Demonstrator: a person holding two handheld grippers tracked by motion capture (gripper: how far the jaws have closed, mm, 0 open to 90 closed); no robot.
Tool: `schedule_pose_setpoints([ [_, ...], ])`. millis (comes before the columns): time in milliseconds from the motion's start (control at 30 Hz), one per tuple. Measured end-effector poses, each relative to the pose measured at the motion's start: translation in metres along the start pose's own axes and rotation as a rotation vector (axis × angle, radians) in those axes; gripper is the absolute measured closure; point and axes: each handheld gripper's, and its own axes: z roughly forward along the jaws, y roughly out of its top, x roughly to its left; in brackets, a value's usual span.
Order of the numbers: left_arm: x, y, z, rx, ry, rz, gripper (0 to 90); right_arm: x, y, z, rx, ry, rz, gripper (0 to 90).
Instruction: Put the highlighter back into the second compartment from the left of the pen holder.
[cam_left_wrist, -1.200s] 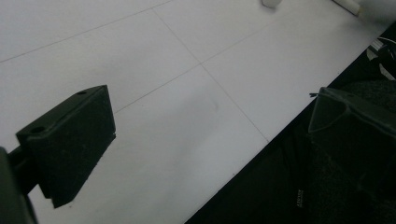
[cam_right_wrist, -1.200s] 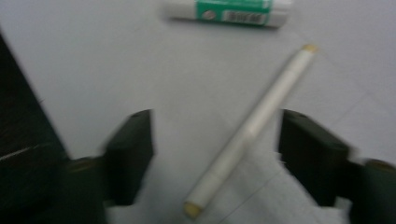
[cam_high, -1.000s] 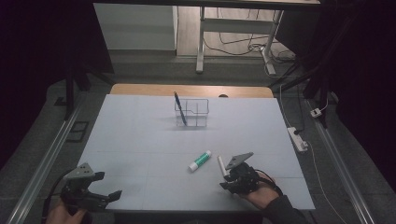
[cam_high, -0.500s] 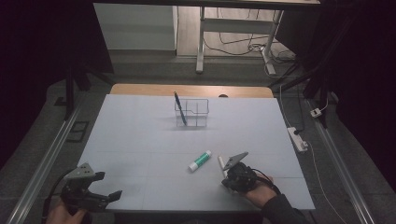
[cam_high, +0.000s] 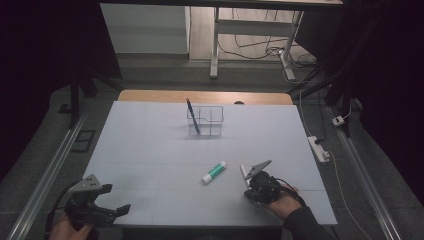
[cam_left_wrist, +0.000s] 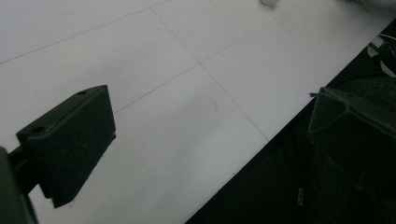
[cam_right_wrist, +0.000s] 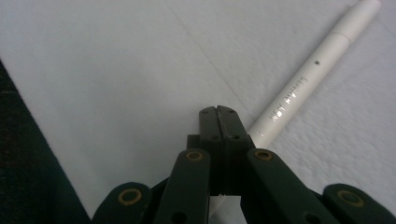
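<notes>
My right gripper (cam_right_wrist: 218, 112) is clamped on a white pen (cam_right_wrist: 308, 79) at the mat's five o'clock. My left gripper (cam_high: 97, 202) waits, jaws apart, at seven. One blue pen (cam_high: 192, 115) already stands in the clear organizer (cam_high: 212, 121) at twelve; the glue stick (cam_high: 214, 172) remains.

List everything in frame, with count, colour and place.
white pen: 1, white, front right of the mat, its near end between the right gripper's jaws
glue stick: 1, white with green band, lying on the mat left of the pen
clear organiser: 1, transparent, far centre of the mat
dark pen: 1, dark blue, leaning in the organiser's left part
mat: 1, pale grey, covering the table
power strip: 1, white, off the mat's right edge
left gripper: 1, black, front left, jaws open
right gripper: 1, black, front right, jaws shut on the pen
</notes>
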Motion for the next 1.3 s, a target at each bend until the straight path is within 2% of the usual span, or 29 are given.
schedule_pose_setpoints([
  [300, 0.000, 0.000, 0.000, 0.000, 0.000, 0.000, 0.8, -0.018, -0.010, -0.006, 0.000, -0.017, 0.039, 89.4],
  [1000, 0.000, 0.000, 0.000, -0.002, -0.001, 0.003, 0.8, -0.048, -0.030, -0.017, 0.004, -0.042, 0.113, 89.4],
  [1300, 0.000, 0.000, 0.000, -0.001, -0.001, 0.002, 0.8, -0.064, -0.044, -0.024, -0.008, -0.060, 0.175, 89.4],
])
